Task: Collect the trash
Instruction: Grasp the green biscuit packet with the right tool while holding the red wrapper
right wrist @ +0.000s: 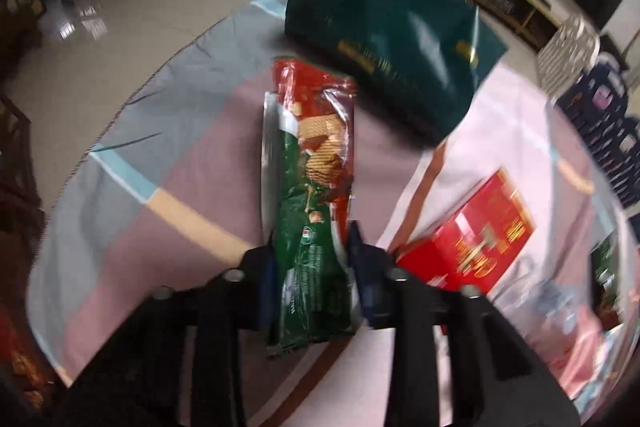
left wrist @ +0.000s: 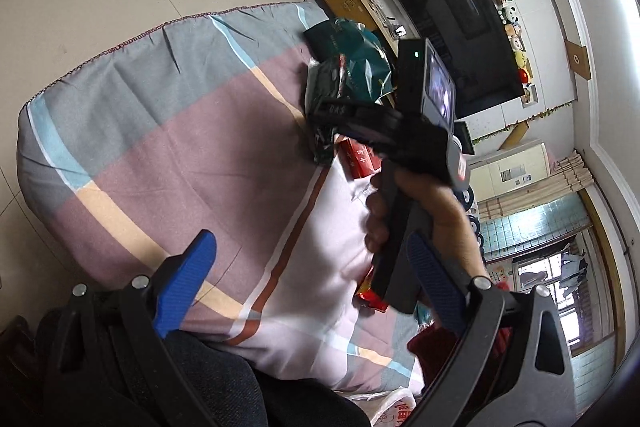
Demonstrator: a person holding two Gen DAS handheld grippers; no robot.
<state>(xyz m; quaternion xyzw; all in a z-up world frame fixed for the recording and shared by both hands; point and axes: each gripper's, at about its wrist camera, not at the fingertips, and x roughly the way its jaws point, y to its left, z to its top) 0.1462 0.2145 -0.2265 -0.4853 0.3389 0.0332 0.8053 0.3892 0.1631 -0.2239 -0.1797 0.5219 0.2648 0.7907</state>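
Wafer pkt (right wrist: 312, 211) between hand-held gripper (right wrist: 312, 267) pads

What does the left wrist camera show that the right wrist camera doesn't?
Left wrist only: the open left gripper holding nothing, the hand on the right gripper's handle, and a large dark screen on the wall.

Right wrist only: the wafer packet's printed face, pinched between the right gripper's fingers, and the red box's whole top face.

Both: the striped cloth, the dark green bag, the wafer packet and part of the red box.
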